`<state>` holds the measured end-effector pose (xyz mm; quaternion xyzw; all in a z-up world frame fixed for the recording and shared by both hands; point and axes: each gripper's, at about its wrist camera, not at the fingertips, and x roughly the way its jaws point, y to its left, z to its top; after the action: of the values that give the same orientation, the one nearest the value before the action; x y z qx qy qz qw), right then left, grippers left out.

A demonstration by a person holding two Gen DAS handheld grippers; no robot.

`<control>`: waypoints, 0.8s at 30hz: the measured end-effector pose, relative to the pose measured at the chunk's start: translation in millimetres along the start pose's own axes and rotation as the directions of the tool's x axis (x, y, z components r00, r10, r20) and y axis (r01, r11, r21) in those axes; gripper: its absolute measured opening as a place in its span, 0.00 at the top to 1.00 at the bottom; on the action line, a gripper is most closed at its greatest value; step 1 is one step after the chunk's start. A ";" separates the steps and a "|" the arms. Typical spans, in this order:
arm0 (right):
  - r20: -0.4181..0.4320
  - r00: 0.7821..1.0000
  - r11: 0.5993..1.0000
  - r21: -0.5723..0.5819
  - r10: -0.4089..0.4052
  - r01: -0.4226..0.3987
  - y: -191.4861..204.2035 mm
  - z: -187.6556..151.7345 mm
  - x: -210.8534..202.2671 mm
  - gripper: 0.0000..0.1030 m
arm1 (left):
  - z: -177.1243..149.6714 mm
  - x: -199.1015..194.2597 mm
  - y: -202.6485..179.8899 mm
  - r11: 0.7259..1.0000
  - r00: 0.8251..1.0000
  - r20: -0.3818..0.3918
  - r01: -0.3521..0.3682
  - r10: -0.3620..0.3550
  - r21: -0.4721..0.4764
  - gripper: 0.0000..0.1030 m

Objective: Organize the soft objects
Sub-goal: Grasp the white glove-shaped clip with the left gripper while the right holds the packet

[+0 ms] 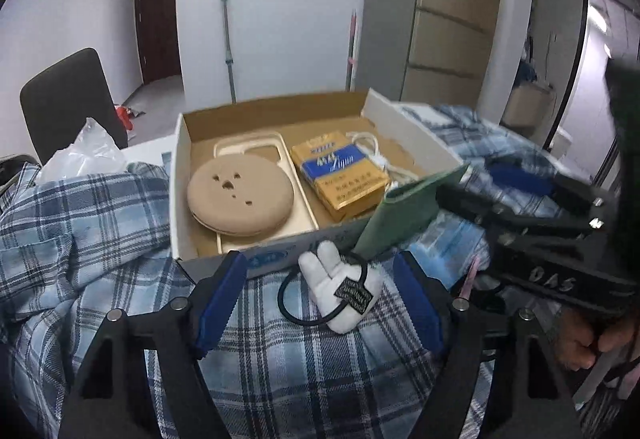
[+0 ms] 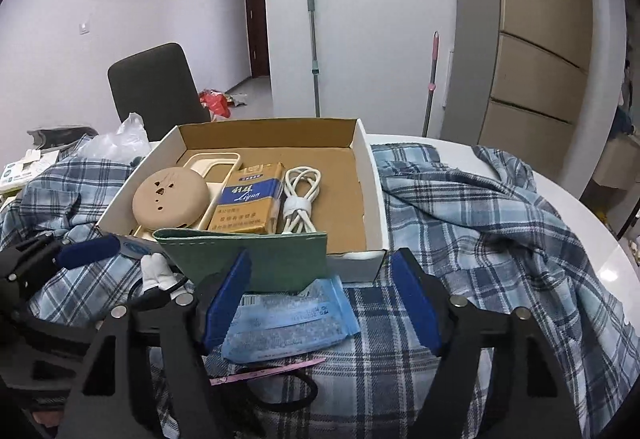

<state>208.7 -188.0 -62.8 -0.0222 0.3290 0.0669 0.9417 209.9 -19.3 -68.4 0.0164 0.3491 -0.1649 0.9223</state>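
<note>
A cardboard box [image 1: 188, 175] [image 2: 374, 199] sits on a blue plaid cloth [image 1: 100, 239] [image 2: 480, 223]. Inside are a tan round pad [image 1: 239, 193] [image 2: 171, 198], a cream phone case [image 1: 240, 146] [image 2: 212, 161], a yellow-blue packet [image 1: 340, 171] [image 2: 248, 199] and a white cable [image 2: 302, 199]. A white plush hair tie [image 1: 340, 287] [image 2: 158, 271] lies before the box, between the fingers of my open left gripper [image 1: 320, 303]. A green pouch [image 1: 404, 215] [image 2: 256, 259] leans on the box's front wall. My right gripper [image 2: 320, 299] is open just in front of the pouch, above a blue packet [image 2: 288, 323].
Pink-bladed scissors [image 2: 272, 375] lie under the right gripper. A clear plastic bag [image 1: 84, 155] [image 2: 116, 143] and a dark chair [image 1: 68, 99] [image 2: 156, 91] stand at the left. A mop [image 2: 314, 39] leans on the far wall. The white round table edge [image 2: 592, 215] shows on the right.
</note>
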 end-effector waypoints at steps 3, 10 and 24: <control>-0.014 1.000 1.000 0.003 -0.001 0.001 -0.7 -0.5 3.0 0.30 | -0.2 10.9 -6.9 0.999 0.998 -0.059 -0.014 0.017 0.037 0.27; -0.018 1.000 1.000 -0.004 0.007 -0.007 -0.9 -0.7 5.8 0.30 | -5.3 17.3 -19.0 0.991 0.994 -0.096 -0.037 0.050 0.128 0.57; -0.036 0.998 0.998 -0.032 0.060 -0.061 6.0 -2.6 8.4 0.30 | -6.9 18.9 -18.0 0.993 0.993 -0.117 -0.002 0.016 0.122 0.73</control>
<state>212.7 -181.4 -70.0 -0.0292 0.3449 0.1006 0.9328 213.0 -40.9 -84.3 0.0839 0.3923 -0.1804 0.8981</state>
